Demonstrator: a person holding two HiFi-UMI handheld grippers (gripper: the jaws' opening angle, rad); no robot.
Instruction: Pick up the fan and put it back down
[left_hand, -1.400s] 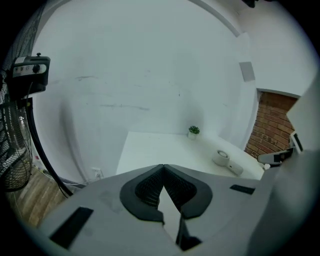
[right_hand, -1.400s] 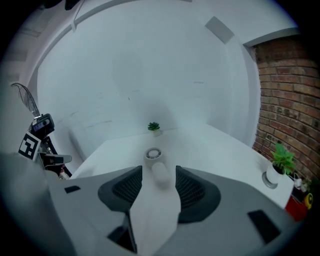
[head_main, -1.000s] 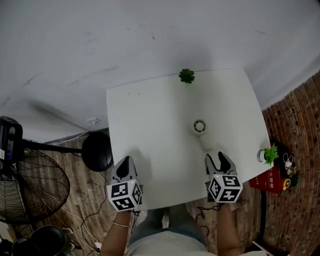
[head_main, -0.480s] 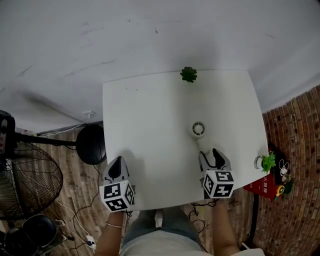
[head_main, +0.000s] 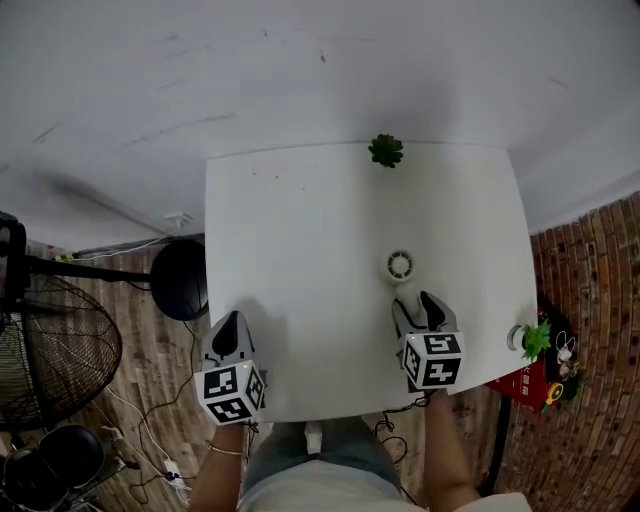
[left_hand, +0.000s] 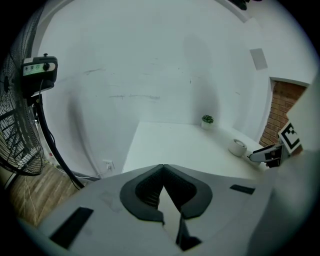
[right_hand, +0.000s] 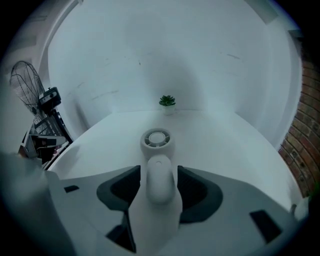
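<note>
Right tongs (right_hand: 159, 186) at the fan (right_hand: 158, 150)
They stand apart either side of its handle on the white surface (head_main: 300, 250); left tongs (left_hand: 162, 169) are together, empty.

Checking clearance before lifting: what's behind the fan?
A small potted plant at the table's far edge, apart from the fan. The right gripper covers part of its handle.

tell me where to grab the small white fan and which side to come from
Take the fan by its slim handle, coming from the table's near edge. It lies flat, round head pointing away, handle toward the right gripper, whose open jaws straddle it and would likely close across its narrow width.
</note>
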